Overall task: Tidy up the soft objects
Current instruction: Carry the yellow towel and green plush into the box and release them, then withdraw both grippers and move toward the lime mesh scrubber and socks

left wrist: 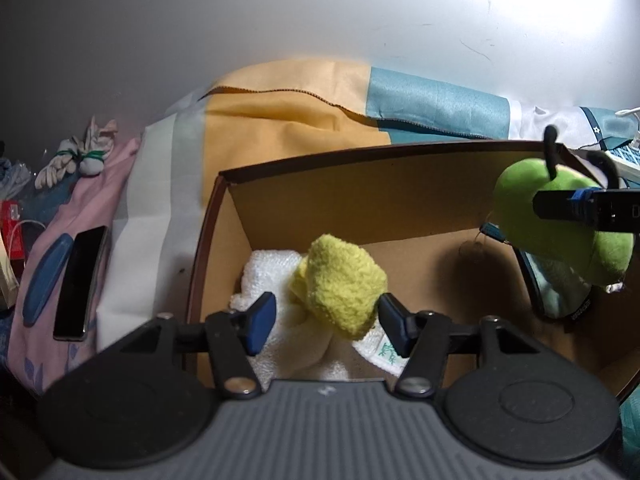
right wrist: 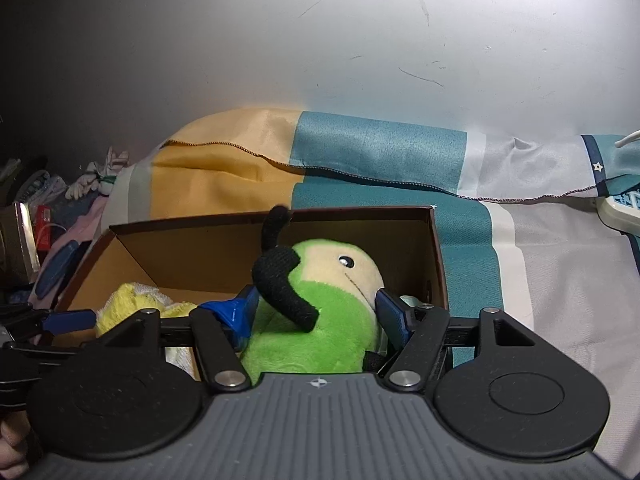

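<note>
While the cardboard box [left wrist: 224, 216] rests on the bed, which is covered by a yellow, teal and white sheet [left wrist: 280, 120], the left tool [left wrist: 326, 322] is held over the box's near-left corner with its blue pads spread. A yellow fuzzy cloth [left wrist: 340, 280] is seen between those pads, lying on a white towel [left wrist: 272, 272] in that corner; the right pad seems to brush the cloth's edge, while the left pad is clear of it, so the cloth is not pinched. The right tool [right wrist: 316, 316] is pressed against both flanks of a green plush toy [right wrist: 320, 320], which is gripped and held above the box's right end. The toy's cream face and black eye are turned toward the far right, and its black antennae [right wrist: 276, 272] stick upward and forward. In the left wrist view the same toy [left wrist: 560, 216] is seen near the box's far-right corner, with one black finger of the right tool [left wrist: 592, 204] laid across it and a dark-rimmed flat item [left wrist: 560, 288] below it against the right wall. Beyond the box's left side, a black phone [left wrist: 80, 284] lies on a pink cloth [left wrist: 80, 208] at the bed's left edge.
</note>
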Motion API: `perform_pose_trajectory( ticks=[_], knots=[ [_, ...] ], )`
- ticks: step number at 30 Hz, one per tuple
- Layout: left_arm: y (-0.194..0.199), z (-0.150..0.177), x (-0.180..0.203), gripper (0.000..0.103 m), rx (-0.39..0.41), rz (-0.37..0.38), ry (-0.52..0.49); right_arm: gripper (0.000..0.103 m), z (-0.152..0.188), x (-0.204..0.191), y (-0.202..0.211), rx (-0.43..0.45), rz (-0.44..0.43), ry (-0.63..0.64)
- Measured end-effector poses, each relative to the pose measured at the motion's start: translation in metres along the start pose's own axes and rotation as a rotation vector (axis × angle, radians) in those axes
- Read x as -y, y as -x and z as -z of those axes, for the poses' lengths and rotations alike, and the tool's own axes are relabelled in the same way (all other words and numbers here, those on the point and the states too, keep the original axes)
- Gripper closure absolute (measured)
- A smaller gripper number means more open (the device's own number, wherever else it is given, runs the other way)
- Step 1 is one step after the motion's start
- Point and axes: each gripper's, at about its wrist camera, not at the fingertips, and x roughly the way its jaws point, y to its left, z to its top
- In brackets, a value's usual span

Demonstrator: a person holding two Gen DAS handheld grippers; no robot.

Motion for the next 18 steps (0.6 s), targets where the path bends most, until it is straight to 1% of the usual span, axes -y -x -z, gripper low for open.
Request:
perform_pose_trajectory(
  ticks=[2,3,8,10,15,18],
  knots=[
    [0.012,0.000,-0.003,0.041,0.017,0.021,0.022,0.052,-0.003,0.004,0.009,0.033,-0.051,-0.048],
    [0.018,0.000,-0.004,0.041,0.030,0.031,0.030,0.052,-0.004,0.004,0.012,0.044,-0.062,-0.055],
    [0.047,0.002,-0.005,0.041,0.071,0.051,0.045,0.051,-0.005,0.002,0.031,0.068,-0.081,-0.084],
    [0.057,0.004,-0.004,0.041,0.079,0.048,0.042,0.051,-0.005,-0.001,0.042,0.077,-0.088,-0.082],
    [0.082,0.008,-0.003,0.041,0.086,0.045,0.058,0.051,-0.004,-0.014,0.076,0.127,-0.088,-0.022],
    [0.095,0.013,0.000,0.041,0.093,0.015,0.042,0.051,0.000,-0.020,0.096,0.154,-0.108,-0.027]
  ],
)
